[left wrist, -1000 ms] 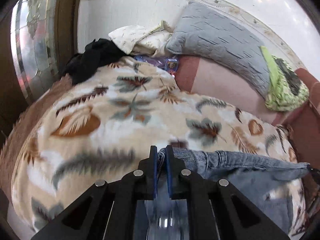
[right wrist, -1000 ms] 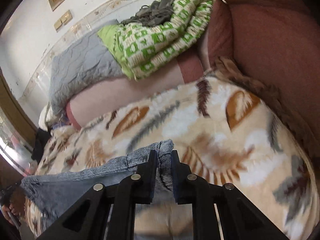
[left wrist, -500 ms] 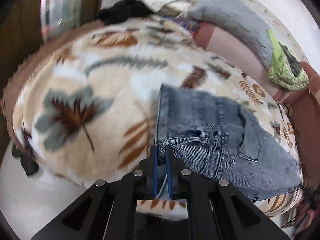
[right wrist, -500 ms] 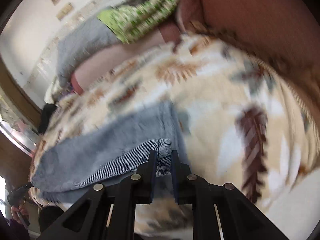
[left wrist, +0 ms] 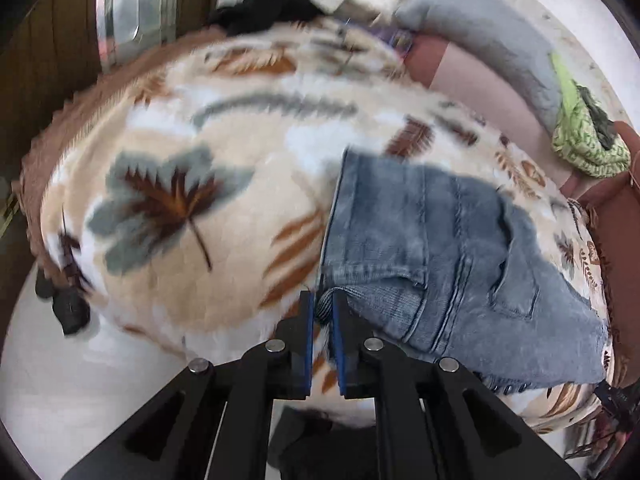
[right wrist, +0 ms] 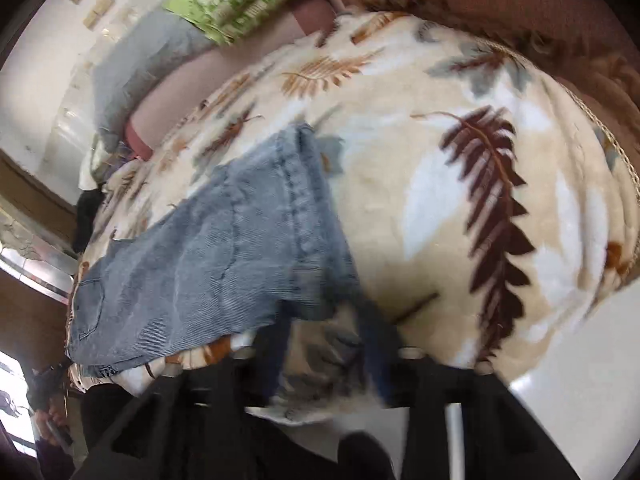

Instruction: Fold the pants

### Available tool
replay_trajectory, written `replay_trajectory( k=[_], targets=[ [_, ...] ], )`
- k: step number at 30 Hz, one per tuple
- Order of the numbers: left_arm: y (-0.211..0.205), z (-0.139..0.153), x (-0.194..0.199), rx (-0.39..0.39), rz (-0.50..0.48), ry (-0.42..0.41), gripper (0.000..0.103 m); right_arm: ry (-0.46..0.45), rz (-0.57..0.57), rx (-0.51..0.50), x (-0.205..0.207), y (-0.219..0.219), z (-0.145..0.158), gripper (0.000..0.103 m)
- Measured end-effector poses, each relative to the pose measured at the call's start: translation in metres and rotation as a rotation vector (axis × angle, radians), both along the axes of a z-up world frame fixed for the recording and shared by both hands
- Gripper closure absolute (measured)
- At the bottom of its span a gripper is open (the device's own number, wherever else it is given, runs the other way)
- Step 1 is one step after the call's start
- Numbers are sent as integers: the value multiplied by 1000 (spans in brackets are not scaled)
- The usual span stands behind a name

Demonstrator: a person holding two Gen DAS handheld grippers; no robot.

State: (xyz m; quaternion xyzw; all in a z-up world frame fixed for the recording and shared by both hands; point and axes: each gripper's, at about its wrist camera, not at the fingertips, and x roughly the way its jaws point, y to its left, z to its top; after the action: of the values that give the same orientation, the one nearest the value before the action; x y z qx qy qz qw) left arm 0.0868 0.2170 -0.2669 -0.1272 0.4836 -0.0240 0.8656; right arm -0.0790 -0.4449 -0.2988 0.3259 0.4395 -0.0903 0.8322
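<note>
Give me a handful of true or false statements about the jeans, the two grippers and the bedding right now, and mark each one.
1. The left gripper is shut on a corner of the jeans. True.
2. The right gripper clamps denim. False: its jaws have just been opening, with only the blanket showing between them.
3. The jeans lie on a leaf-patterned blanket. True.
4. The jeans are black. False: they are faded blue denim.
5. A green patterned cloth lies on top of the jeans. False: it sits apart, far back by the grey pillow.
</note>
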Motion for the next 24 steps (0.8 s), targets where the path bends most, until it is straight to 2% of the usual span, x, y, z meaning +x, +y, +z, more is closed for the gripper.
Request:
replay_trajectory(
  k=[1,3,6,9,13,14,15,16,17,19,24],
  targets=[
    [2,0,-3,3,11,5,94,-25,-2,1,-2,-3,5,54],
    [4,9,-11,57,41,-17,94,-121,-21,3,-8,-12,26,38],
    [2,31,-22,81,48,-86,94,-189,-54,-7,5,-25,46,36],
    [-25,56,-33,95,-22,-174,94,-155,-36,-33,47,-25,46,36],
    [-81,72,-37,106,-163,-227,94,-87,-14,-44,94,-27,28,38],
    [-94,72,-36,106,-189,-227,94,-61,-14,-41,107,-27,22,46],
    [-110,69,-34,95,-223,-218,93,-30,-5,-42,120,-25,14,67],
    [-122,66,-32,94,-242,-202,93,-11,13,-54,128,-23,12,77],
    [-135,62,-29,98,-261,-180,93,17,30,-109,134,-18,12,92],
    [-160,52,-23,93,-292,-133,93,43,59,-197,141,-11,19,96],
    [-221,30,-10,125,-345,-78,93,-92,-11,-244,138,-22,60,99]
  ],
)
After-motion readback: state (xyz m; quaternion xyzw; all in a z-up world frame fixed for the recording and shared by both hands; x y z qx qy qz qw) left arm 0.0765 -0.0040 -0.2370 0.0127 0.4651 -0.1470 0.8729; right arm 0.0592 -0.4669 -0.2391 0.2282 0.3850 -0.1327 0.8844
